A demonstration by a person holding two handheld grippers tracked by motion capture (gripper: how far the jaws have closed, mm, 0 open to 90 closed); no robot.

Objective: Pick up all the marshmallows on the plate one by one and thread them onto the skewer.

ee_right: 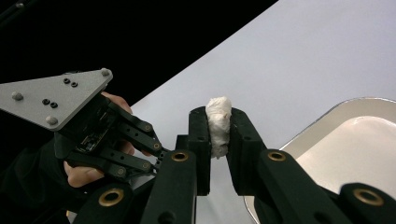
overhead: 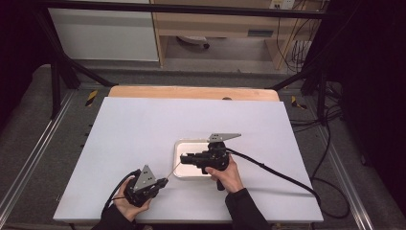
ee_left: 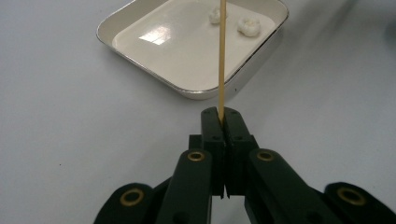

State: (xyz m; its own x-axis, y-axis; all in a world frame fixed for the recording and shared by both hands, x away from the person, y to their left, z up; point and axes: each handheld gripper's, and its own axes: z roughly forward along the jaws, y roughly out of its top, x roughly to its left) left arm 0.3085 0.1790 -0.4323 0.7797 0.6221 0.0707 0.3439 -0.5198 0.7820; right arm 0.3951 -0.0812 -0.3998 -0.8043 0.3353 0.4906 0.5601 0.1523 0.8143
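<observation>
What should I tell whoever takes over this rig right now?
Left claw: shut on a skewer that points at the tray.
Right claw: shut on a white lump, held above the table beside the tray.
Tray: two more lumps at its far end.
Done: skewer and one lump picked up.
Left: probably thread the lump onto the skewer, then the other two.

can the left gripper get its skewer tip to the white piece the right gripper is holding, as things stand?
Probably yes. The left gripper is shut on the skewer, which points toward the tray. The right gripper holds the white piece above the tray's near side, its top end exposed, with nothing between them.
</observation>
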